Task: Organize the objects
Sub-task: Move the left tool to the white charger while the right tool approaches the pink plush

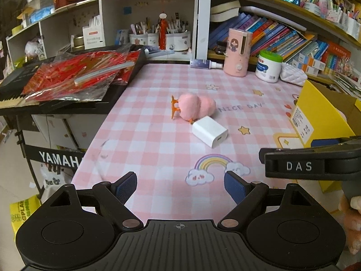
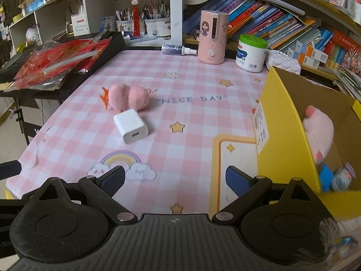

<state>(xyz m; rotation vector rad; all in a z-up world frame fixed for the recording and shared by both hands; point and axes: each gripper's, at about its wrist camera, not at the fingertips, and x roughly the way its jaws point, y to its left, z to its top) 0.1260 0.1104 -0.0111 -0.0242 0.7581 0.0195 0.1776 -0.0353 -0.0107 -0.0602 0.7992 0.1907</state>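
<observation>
— What carries everything?
— A table under a pink checked cloth [image 2: 180,85].
— Lying on it?
— White charger [image 2: 132,126] touching a pink fluffy clip [image 2: 128,99]; far edge: spray bottle [image 2: 178,49], pink humidifier [image 2: 212,37], green-lidded tub [image 2: 251,53]; right, yellow box [image 2: 284,131].

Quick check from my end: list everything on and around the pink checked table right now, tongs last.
White cube charger: one, table centre.
Fluffy pink hair claw clip with orange teeth: one, touching charger's far side.
Yellow cardboard box: one, right edge, open.
Pink plush toy: one, inside box.
Pink cylindrical humidifier: one, back edge.
White tub with green lid: one, beside humidifier.
Dark spray bottle: one, lying at back.
Left tongs: open, empty.
Right tongs: open, empty.
</observation>
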